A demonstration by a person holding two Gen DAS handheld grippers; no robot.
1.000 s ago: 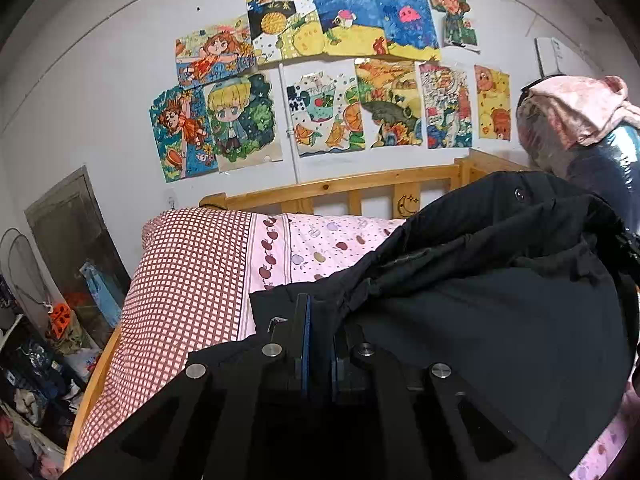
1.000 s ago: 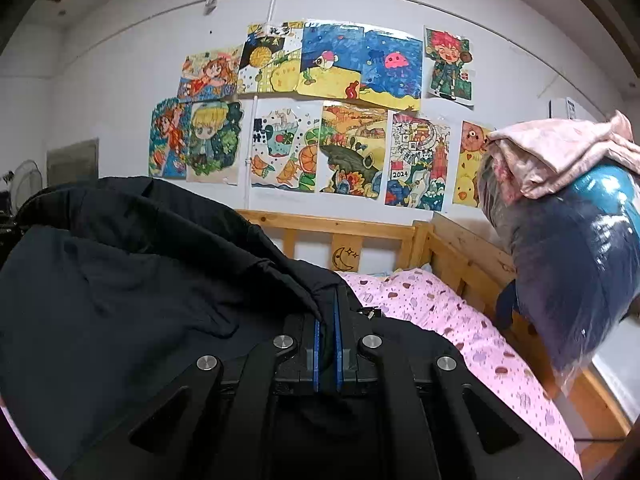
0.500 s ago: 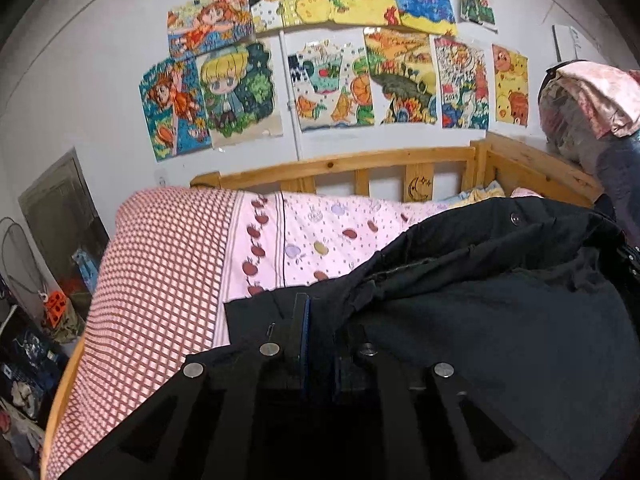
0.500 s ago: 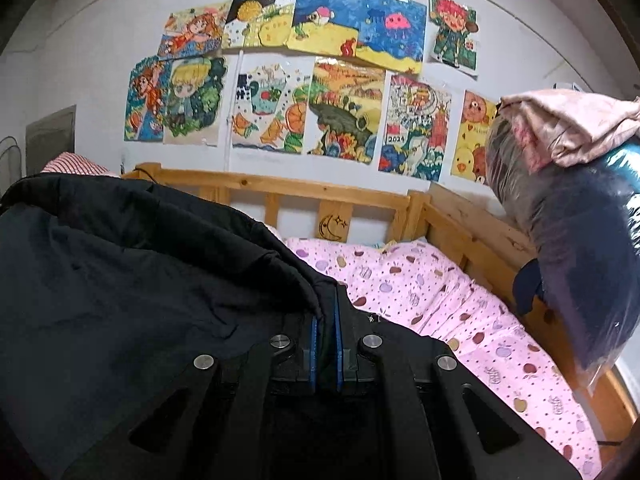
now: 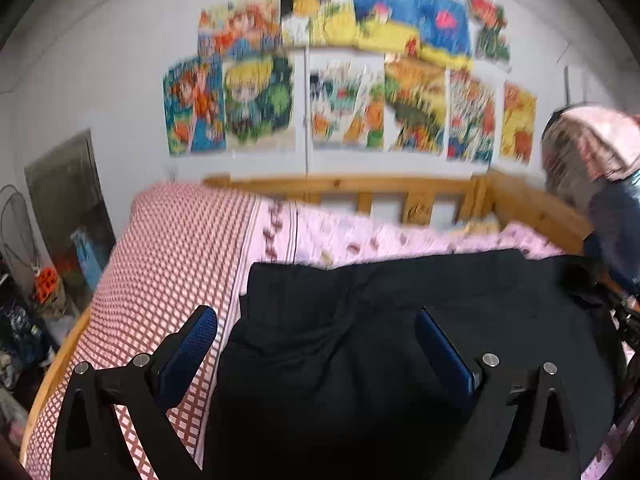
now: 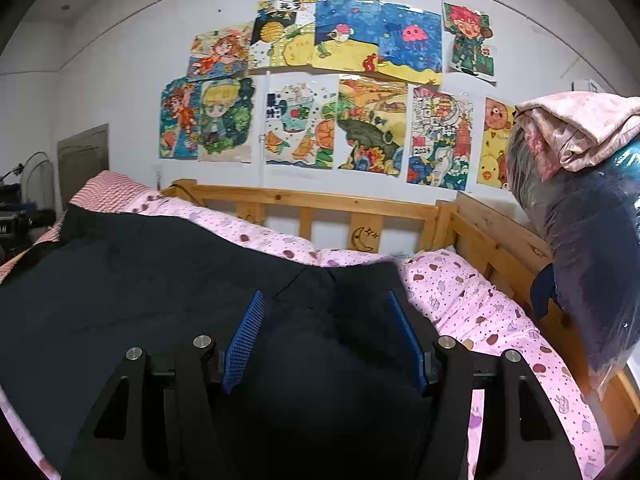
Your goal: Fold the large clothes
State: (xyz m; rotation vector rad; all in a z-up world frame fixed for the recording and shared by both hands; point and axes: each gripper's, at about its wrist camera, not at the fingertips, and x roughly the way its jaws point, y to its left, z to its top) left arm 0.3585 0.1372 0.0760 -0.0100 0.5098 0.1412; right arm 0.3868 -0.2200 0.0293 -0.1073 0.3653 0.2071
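The black garment (image 6: 152, 300) lies spread flat on the bed (image 6: 480, 304), covering most of the pink dotted sheet; its far edge runs across the mattress short of the wooden headboard (image 6: 320, 204).

The left hand-held gripper (image 5: 316, 332) has its jaws wide apart, with nothing between them. Its blue pad (image 5: 192, 344) at 9 o'clock hangs over the red checked cover (image 5: 168, 264); the other pad sits above the black cloth.

The right hand-held gripper (image 6: 326, 320) is likewise spread apart and empty, both pads over the garment's corner nearest 3 o'clock.

Drawings (image 6: 320, 92) fill the wall at 12 o'clock.
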